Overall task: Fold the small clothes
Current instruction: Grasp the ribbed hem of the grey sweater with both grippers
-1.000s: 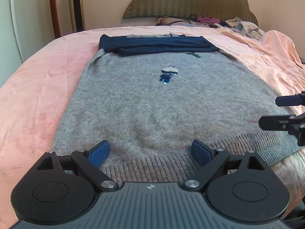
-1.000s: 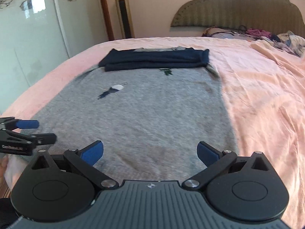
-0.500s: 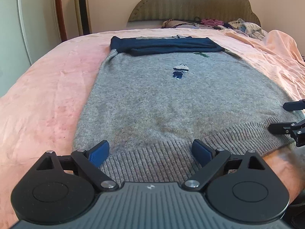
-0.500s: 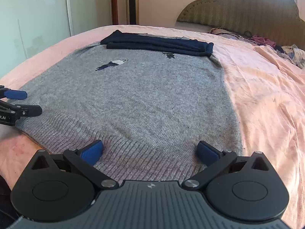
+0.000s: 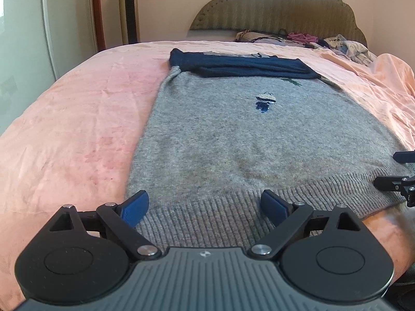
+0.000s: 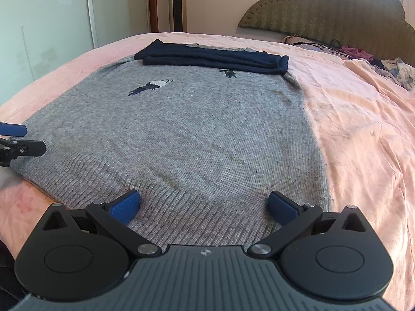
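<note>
A grey knitted sweater [image 5: 233,142] [image 6: 181,134] lies flat on the pink bedspread, its navy sleeves [image 5: 241,64] [image 6: 212,58] folded across the top and its ribbed hem [image 5: 233,207] nearest me. My left gripper [image 5: 205,204] is open, its blue pads straddling the hem near the left corner. My right gripper [image 6: 205,204] is open too, low over the hem near the right corner. Each gripper shows at the edge of the other's view: the right gripper [image 5: 396,171], the left gripper [image 6: 15,140].
The pink bedspread [image 5: 77,119] [image 6: 363,119] spreads wide on both sides of the sweater. A pile of loose clothes [image 5: 337,42] lies by the padded headboard [image 5: 272,7]. A tall tower fan [image 5: 128,7] and glass wardrobe doors [image 6: 52,20] stand at the left.
Both grippers have dropped lower and come in toward the hem corners; the sweater now fills more of each view. The sweater itself has not moved, and both stay open.
</note>
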`<state>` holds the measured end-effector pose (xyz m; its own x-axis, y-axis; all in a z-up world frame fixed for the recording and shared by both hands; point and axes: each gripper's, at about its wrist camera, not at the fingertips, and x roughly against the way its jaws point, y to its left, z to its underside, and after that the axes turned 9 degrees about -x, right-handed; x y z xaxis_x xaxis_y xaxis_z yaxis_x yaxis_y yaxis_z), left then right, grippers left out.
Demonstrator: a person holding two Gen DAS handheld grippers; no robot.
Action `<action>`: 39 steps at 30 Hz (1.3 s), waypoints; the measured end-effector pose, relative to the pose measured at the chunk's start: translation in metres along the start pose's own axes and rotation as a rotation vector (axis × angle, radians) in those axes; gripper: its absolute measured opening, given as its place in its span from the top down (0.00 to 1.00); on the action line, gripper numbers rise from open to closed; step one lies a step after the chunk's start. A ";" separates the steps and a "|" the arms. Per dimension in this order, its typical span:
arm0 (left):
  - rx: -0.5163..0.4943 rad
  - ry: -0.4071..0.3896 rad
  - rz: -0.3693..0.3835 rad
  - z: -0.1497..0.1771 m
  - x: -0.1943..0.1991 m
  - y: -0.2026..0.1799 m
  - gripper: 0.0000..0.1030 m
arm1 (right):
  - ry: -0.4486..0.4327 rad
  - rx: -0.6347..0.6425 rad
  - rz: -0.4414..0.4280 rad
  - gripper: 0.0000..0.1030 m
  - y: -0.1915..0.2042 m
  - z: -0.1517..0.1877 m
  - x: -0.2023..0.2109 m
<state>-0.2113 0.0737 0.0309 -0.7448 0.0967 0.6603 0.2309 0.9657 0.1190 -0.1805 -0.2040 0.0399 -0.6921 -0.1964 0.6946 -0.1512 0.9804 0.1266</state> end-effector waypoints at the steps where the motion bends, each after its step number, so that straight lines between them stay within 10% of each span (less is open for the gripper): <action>1: 0.012 0.000 -0.011 0.000 0.001 0.004 0.08 | 0.000 0.000 0.000 0.00 0.000 0.000 0.000; 8: 0.210 0.039 0.013 0.005 0.008 0.056 0.08 | 0.000 -0.132 -0.082 0.00 -0.020 -0.009 0.014; 13: 0.518 0.062 0.399 0.018 0.004 0.103 0.07 | 0.018 -0.615 -0.283 0.00 -0.117 -0.010 0.038; 17: 0.719 0.095 0.711 0.029 -0.015 0.114 0.07 | 0.096 -0.742 -0.336 0.04 -0.155 -0.001 0.040; 24: 0.690 0.118 0.714 0.026 -0.022 0.103 0.10 | 0.219 -0.619 -0.432 0.07 -0.129 0.004 0.036; 26: 0.673 0.136 0.691 0.024 -0.025 0.101 0.29 | 0.223 -0.632 -0.447 0.14 -0.128 0.005 0.038; 35: 0.594 0.220 0.606 0.023 -0.032 0.105 0.94 | 0.258 -0.703 -0.429 0.71 -0.138 0.011 0.026; 36: 0.571 0.230 0.592 0.021 -0.033 0.104 0.94 | 0.271 -0.697 -0.410 0.88 -0.139 0.012 0.024; 39: 0.501 0.209 0.580 0.013 -0.028 0.101 0.95 | 0.263 -0.706 -0.419 0.90 -0.144 0.013 0.024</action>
<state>-0.1748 0.1720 0.0151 -0.4474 0.6181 0.6463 0.1997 0.7735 -0.6015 -0.1850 -0.3501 0.0289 -0.4778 -0.6197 0.6226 0.1775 0.6260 0.7593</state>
